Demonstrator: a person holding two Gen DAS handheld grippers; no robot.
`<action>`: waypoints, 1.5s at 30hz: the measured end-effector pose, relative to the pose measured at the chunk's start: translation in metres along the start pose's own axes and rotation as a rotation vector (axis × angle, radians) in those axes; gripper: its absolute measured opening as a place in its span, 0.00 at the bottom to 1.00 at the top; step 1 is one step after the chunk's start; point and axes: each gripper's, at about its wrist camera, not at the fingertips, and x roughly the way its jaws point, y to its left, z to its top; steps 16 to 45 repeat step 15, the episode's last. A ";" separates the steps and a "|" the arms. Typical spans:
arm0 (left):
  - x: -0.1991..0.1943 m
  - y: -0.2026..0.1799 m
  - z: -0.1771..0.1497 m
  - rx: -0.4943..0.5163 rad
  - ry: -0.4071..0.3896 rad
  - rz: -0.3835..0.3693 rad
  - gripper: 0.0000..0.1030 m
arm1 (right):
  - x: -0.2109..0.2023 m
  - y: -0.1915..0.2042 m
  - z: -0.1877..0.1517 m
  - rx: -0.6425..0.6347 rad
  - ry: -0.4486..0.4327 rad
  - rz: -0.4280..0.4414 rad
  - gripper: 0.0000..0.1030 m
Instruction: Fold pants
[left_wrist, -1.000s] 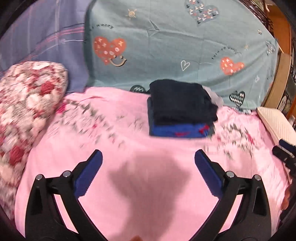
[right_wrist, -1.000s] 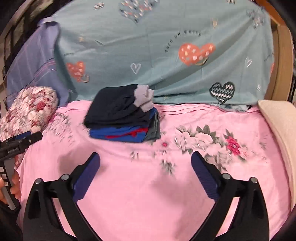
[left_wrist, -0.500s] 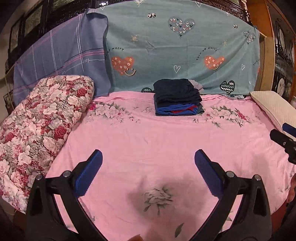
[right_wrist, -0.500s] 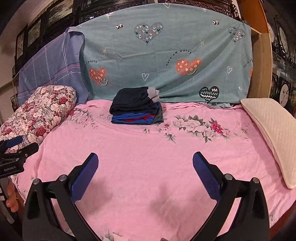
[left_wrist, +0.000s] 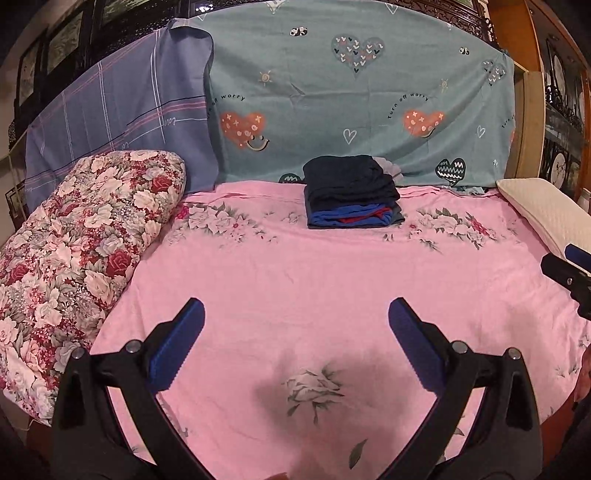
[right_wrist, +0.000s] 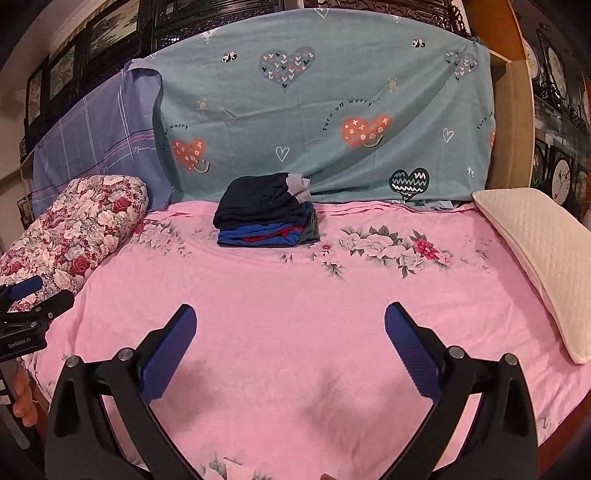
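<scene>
A stack of folded pants (left_wrist: 352, 192), dark navy on top with blue and red below, lies at the far side of the pink floral bed sheet (left_wrist: 295, 280); it also shows in the right wrist view (right_wrist: 266, 212). My left gripper (left_wrist: 295, 332) is open and empty, held over the near part of the bed. My right gripper (right_wrist: 290, 332) is open and empty, also over the near part of the bed. Each gripper shows at the edge of the other's view: the right one (left_wrist: 569, 273), the left one (right_wrist: 29, 306).
A rolled floral quilt (left_wrist: 74, 251) lies along the left side. A cream pillow (right_wrist: 543, 254) lies on the right. A teal heart-print sheet (right_wrist: 325, 110) and a purple checked sheet (left_wrist: 122, 118) hang over the headboard behind the stack.
Both grippers have pulled back from the folded stack toward the near edge of the bed, so the stack looks smaller and farther. Both stayed open and empty.
</scene>
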 end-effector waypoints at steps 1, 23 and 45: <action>0.001 0.000 0.000 -0.004 -0.004 0.003 0.98 | 0.000 0.000 0.000 0.000 0.000 0.000 0.99; 0.008 0.001 0.000 -0.005 0.003 0.013 0.98 | 0.002 -0.003 -0.005 0.005 0.006 -0.004 0.99; 0.008 0.001 0.000 -0.005 0.003 0.013 0.98 | 0.002 -0.003 -0.005 0.005 0.006 -0.004 0.99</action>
